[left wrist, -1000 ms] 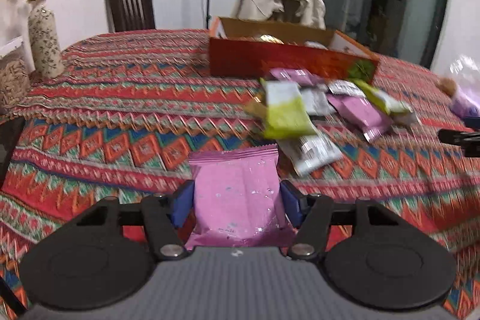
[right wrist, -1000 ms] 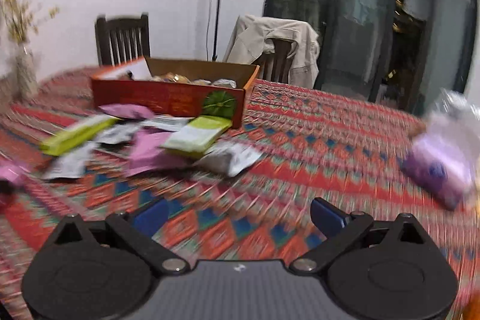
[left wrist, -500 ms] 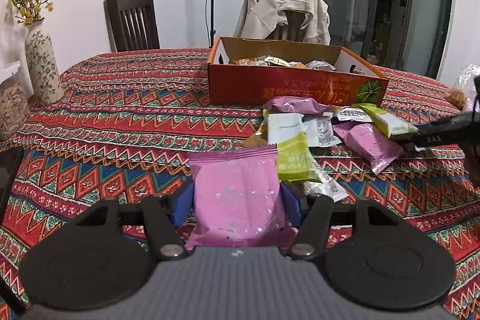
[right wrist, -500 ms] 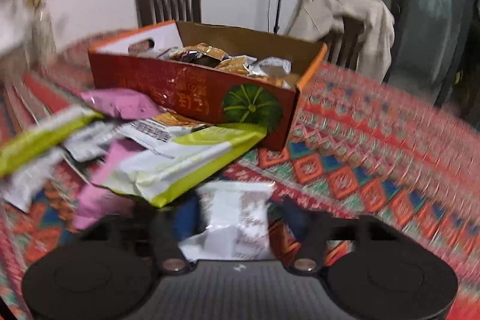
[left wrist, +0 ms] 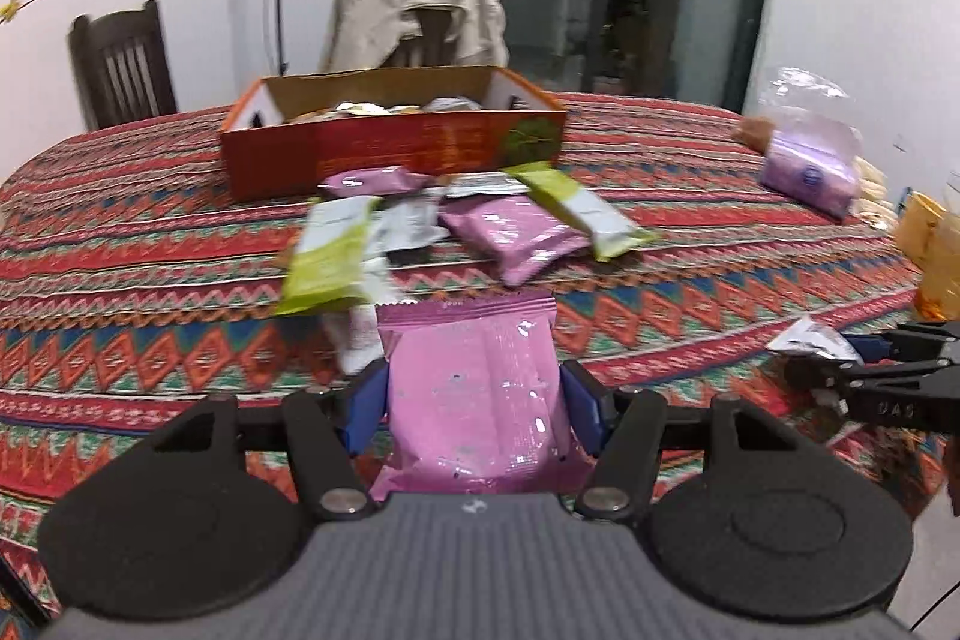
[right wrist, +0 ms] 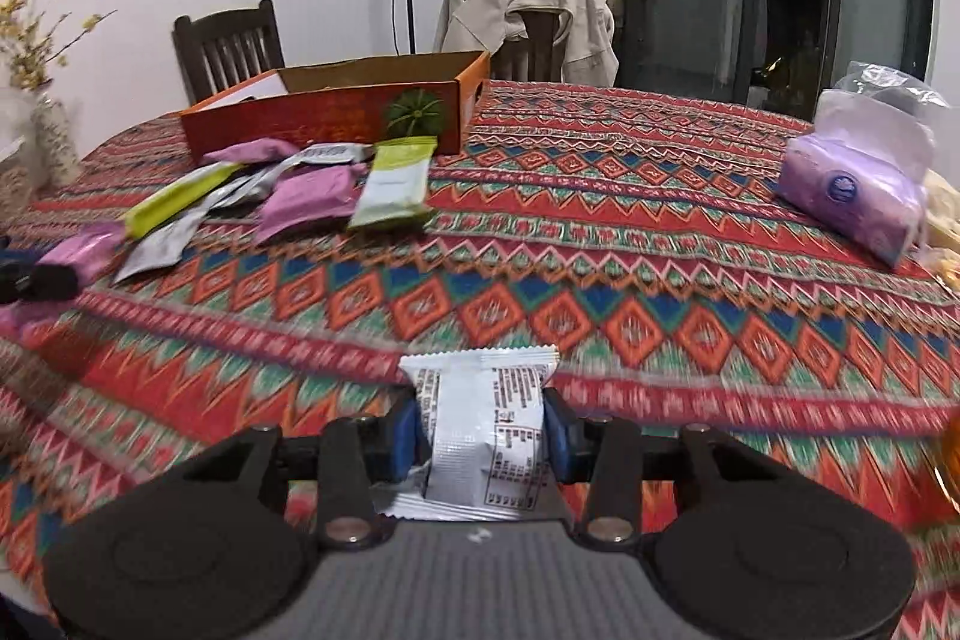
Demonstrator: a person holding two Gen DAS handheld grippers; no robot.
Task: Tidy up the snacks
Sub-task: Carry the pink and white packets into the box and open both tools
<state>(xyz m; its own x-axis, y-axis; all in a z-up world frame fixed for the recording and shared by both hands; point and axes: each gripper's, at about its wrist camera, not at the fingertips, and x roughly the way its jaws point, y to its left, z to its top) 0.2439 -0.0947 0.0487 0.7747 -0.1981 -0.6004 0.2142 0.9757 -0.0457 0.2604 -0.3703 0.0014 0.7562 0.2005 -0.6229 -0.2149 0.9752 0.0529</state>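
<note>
Looking along the left gripper (left wrist: 474,403), its fingers are clamped on a pink snack packet (left wrist: 474,394) held above the tablecloth (left wrist: 150,244), likely bound for the orange box (left wrist: 390,148) beyond the loose snacks; the box's contents are blurred. In the right view, the right gripper (right wrist: 480,433) pinches a white snack packet (right wrist: 486,436) by its sides, print unreadable, well short of the box.

The orange box (left wrist: 390,148) wall hides most packets inside; the yellow container (left wrist: 936,250) is cut off at the edge.
</note>
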